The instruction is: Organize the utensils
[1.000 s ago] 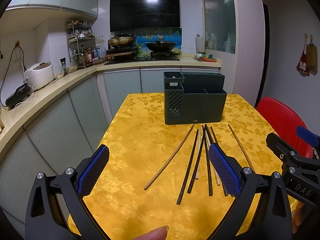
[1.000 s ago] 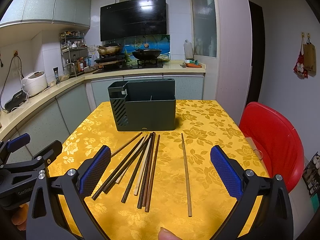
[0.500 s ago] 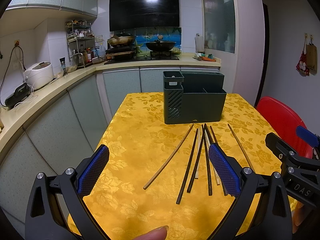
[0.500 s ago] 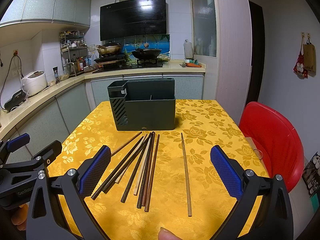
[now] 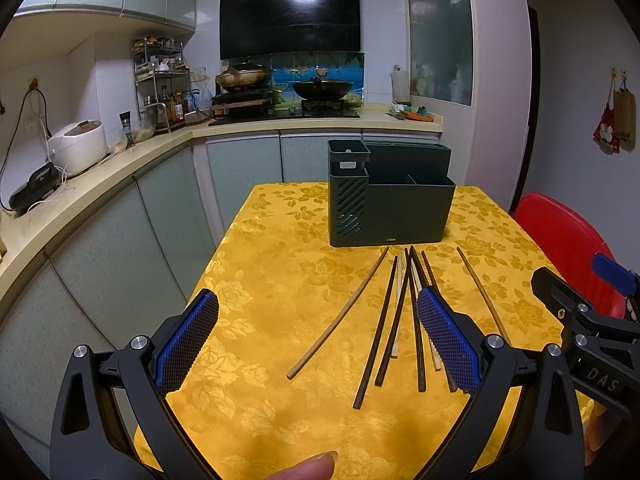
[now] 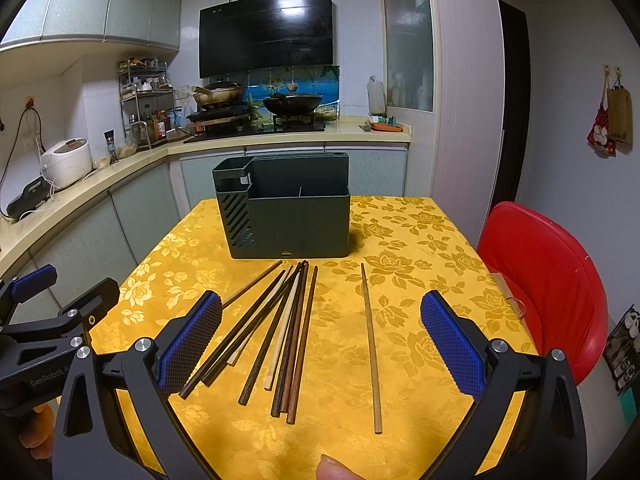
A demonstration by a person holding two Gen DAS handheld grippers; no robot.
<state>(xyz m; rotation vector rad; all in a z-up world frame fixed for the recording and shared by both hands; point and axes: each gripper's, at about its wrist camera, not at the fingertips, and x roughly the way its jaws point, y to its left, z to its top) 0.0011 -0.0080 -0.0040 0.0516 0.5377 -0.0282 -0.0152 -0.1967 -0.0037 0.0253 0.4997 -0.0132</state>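
The left gripper (image 5: 318,336) was held low over the near left part of the table (image 5: 256,280), its two blue-padded fingers (image 5: 186,338) spread wide, with nothing between them. Between those fingers, a little to the right, one light brown chopstick (image 5: 340,314) lay alone on the yellow cloth, slanting from the near left toward the far right. Just to the right of it the other chopsticks (image 5: 400,312) lay in a loose fan, dark ones and pale ones together, and the right finger of the left gripper covered some of their near ends.

Beyond the far ends of the chopsticks stood the dark green utensil holder (image 6: 286,218), upright, with its slotted compartment on the left side and the wider compartments to the right.

The right gripper (image 6: 320,340) was also spread wide and held nothing. The bundle of chopsticks (image 6: 288,328) lay between its fingers, closer to the left finger (image 6: 192,342), not touching the pads. One more light chopstick (image 6: 371,344) lay apart on the right, almost straight from near to far. At the far right, a red chair (image 6: 548,276) stood beside the table.
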